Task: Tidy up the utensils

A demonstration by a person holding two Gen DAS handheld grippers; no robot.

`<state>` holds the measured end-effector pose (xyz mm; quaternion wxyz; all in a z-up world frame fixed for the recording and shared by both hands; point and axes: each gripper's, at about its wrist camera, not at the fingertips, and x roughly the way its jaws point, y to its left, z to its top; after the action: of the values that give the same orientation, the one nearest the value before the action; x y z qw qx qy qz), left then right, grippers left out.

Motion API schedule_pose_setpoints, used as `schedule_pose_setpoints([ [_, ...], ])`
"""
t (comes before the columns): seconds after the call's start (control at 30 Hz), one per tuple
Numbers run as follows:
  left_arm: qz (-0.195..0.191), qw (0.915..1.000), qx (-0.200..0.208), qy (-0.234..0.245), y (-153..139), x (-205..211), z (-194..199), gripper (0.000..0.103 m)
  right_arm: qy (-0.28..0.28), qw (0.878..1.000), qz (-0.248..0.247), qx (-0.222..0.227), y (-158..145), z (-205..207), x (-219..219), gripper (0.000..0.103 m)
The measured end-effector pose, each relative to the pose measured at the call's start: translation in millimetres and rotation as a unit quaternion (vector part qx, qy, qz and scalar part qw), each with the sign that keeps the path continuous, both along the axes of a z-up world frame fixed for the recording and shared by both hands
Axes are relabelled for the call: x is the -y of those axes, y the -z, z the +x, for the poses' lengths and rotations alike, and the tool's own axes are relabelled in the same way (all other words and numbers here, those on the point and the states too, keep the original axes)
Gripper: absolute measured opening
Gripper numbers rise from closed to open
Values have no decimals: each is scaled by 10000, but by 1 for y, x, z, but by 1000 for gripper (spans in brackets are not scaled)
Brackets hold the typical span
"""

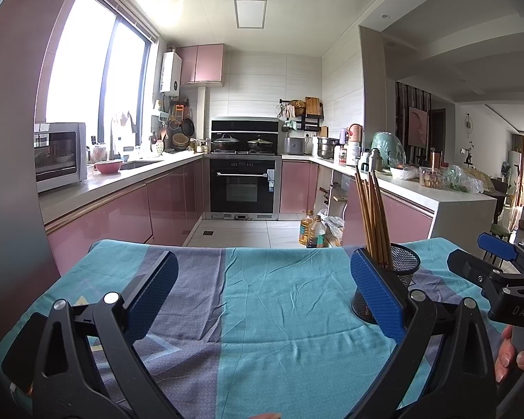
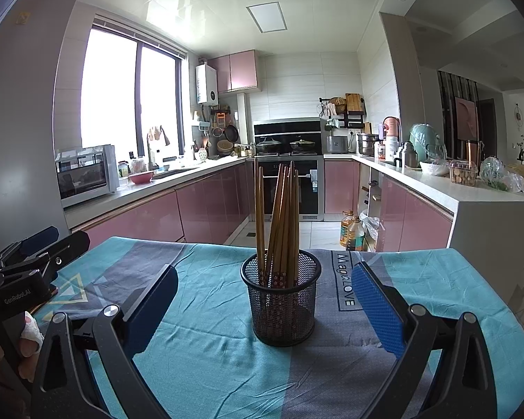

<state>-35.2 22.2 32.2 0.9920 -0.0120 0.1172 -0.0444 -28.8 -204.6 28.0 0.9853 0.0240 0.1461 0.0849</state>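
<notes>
Right wrist view shows the right claw [image 2: 263,300] spread wide and holding nothing, with the black mesh holder [image 2: 280,300] standing upright straight ahead of it, between the lines of its two fingers but not touched by them. The wooden chopsticks [image 2: 279,223] stand inside this holder, leaning a little to different sides. The holder rests on the surface, which is covered by a teal and grey cloth [image 2: 436,279]. In the left wrist view, the left claw [image 1: 262,286] is also released and empty, and the same holder [image 1: 396,276] sits just behind its right finger, partly hidden by the blue pad. I see no loose utensil on the cloth in either view, so I judge that the gathering step is finished or nearly finished. The next move probably calls only for a check of the cloth, or for drawing both claws back without knocking the holder. The right wrist view gives the whole holder and the printed words on the cloth, which the left view does not show. The left wrist view shows the right claw from the side, at its far right, with fingertips [image 1: 506,356] of the person on the handle.
</notes>
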Motion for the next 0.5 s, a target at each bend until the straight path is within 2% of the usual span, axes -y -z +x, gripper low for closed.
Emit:
schedule_pose_setpoints([
  [0.5,-4,10000,6,-1,0,0,-1,97,8,10000,8,-8,1,0,1,96],
])
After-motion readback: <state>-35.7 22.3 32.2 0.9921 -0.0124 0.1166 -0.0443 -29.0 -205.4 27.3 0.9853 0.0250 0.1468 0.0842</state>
